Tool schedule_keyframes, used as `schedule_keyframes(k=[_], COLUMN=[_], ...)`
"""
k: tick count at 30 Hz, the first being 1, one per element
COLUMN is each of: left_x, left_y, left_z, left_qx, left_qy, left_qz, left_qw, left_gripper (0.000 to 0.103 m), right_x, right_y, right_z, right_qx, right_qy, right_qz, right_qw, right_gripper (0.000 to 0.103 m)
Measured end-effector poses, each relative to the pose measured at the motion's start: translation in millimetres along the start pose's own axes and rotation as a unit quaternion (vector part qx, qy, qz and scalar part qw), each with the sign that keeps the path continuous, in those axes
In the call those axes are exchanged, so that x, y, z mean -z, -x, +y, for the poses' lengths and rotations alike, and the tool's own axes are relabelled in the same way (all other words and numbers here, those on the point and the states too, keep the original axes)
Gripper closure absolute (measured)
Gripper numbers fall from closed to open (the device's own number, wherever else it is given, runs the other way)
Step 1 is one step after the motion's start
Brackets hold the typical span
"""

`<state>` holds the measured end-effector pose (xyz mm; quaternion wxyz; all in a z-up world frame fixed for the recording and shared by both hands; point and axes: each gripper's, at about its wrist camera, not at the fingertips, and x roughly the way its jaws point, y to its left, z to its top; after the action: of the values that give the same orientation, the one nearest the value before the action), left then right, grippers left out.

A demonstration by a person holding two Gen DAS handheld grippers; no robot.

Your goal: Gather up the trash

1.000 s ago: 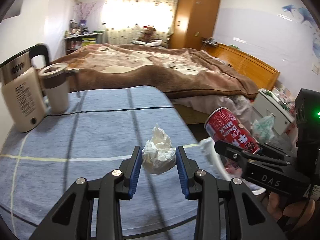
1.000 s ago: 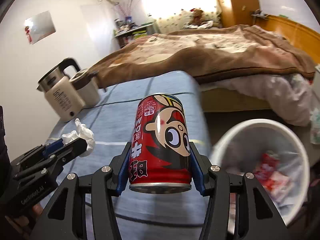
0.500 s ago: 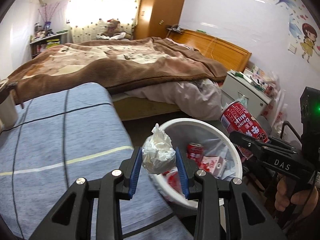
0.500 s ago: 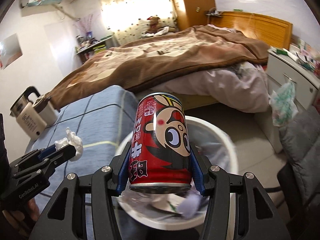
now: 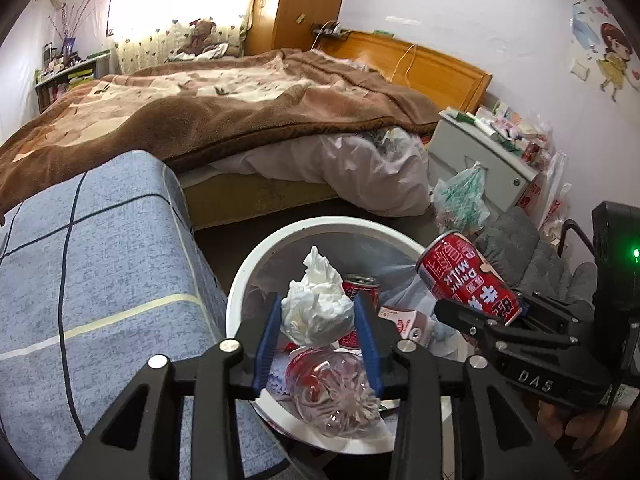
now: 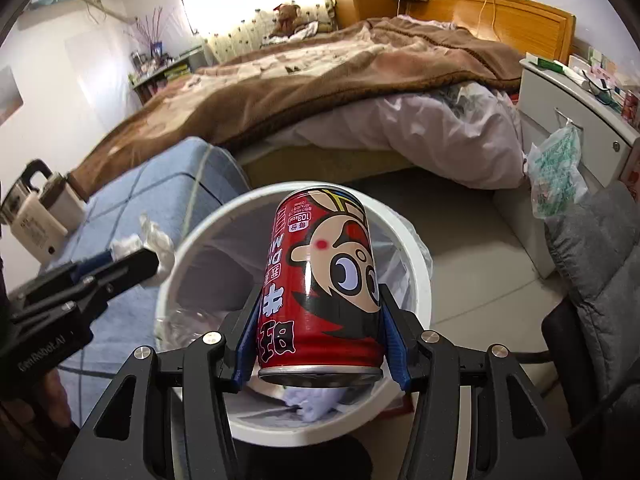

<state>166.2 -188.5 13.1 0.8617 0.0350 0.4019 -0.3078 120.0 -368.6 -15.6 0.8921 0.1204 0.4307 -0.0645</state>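
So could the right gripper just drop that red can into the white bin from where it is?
Probably yes. The right gripper holds the red milk-drink can over the white trash bin, whose mouth is open; nothing lies between them. The left gripper, with its crumpled tissue, stays off to the side.

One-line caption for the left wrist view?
Left tongs opening around crumpled tissue above white bin.

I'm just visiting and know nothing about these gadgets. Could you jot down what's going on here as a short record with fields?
Place: bedroom, beside a bed
Left tool: jaws opening, crumpled tissue still between them, over the bin
Right tool: clamped on a red drink can, above the bin
Bin: white, lined with a bag
Already in bin: another red can, a clear plastic bottle, cartons
Job stage: both items poised for dropping
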Motion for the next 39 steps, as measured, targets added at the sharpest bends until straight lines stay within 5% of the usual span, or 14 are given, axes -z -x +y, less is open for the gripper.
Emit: schedule_keyframes(k=[5, 31, 39], left_x=[0, 17, 40], left_y=[-6, 19, 48], left_z=[1, 4, -3], left_qx=[-0.012, -0.027, -0.065], left_qy=[0.006, 0.019, 0.008], left_qz=[0.002, -0.017, -0.054], left_qw=[0.9999, 0.9993, 0.9964], left_gripper=[0.04, 0.028, 0.028], right_x=[1, 16, 46], right_y=[-16, 20, 48], right_z=[0, 12, 28], right_qx=[0.017, 0.011, 0.038], right_qy=[0.016, -0.022, -0.013], right_qz=[0.018, -0.036, -0.082], right_qw=[1.0, 0.999, 0.996], right_gripper=[0.049, 0.043, 0.043])
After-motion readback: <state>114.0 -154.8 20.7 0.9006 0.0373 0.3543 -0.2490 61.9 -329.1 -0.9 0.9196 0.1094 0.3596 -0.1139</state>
